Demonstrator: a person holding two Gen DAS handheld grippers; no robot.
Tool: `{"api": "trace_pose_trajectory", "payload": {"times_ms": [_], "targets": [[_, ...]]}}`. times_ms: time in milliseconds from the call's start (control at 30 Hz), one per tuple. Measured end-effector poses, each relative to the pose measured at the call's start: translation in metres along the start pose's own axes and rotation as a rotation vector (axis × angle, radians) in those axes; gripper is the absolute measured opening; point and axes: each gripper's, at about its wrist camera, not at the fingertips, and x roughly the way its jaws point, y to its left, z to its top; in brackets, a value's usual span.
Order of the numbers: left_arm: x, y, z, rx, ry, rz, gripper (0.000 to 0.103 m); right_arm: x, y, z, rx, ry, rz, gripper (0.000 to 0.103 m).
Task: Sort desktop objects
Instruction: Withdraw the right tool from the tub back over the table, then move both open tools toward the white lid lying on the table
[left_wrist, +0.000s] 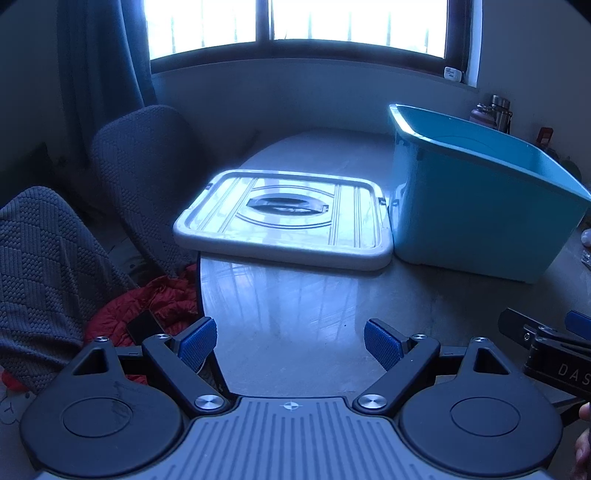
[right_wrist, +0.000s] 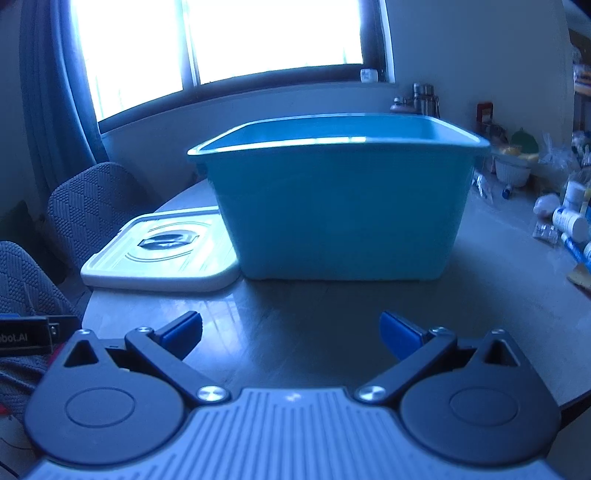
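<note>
A blue plastic bin (left_wrist: 480, 206) stands open on the round table (left_wrist: 295, 314), also in the right wrist view (right_wrist: 343, 206). Its grey lid (left_wrist: 284, 218) lies flat to the bin's left, handle up, and shows in the right wrist view (right_wrist: 162, 254). My left gripper (left_wrist: 290, 345) is open and empty, low over the table's near edge. My right gripper (right_wrist: 291, 332) is open and empty, facing the bin's front wall. Small bottles and packets (right_wrist: 569, 221) lie on the table at the right. The bin's inside is hidden.
Two grey knit-covered chairs (left_wrist: 144, 166) stand left of the table, with a red quilted cloth (left_wrist: 155, 302) on the nearer seat. The right gripper's body (left_wrist: 554, 354) shows beside my left one. Flasks and clutter (right_wrist: 424, 98) sit by the far wall.
</note>
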Motion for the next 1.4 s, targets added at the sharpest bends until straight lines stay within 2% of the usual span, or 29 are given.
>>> {"api": "trace_pose_trajectory", "payload": {"times_ms": [267, 667, 867, 1400], "targets": [[0.009, 0.012, 0.001, -0.027, 0.026, 0.004, 0.089, 0.006, 0.001, 0.002, 0.0, 0.036, 0.023, 0.103], [0.043, 0.042, 0.019, -0.026, 0.079, 0.025, 0.089, 0.035, 0.018, 0.022, -0.04, 0.092, 0.073, 0.103], [0.07, 0.059, 0.036, -0.019, 0.118, 0.038, 0.089, 0.055, 0.023, 0.035, -0.032, 0.11, 0.073, 0.103], [0.144, 0.104, 0.092, -0.009, 0.173, 0.01, 0.089, 0.107, 0.032, 0.071, 0.003, 0.14, 0.03, 0.103]]}}
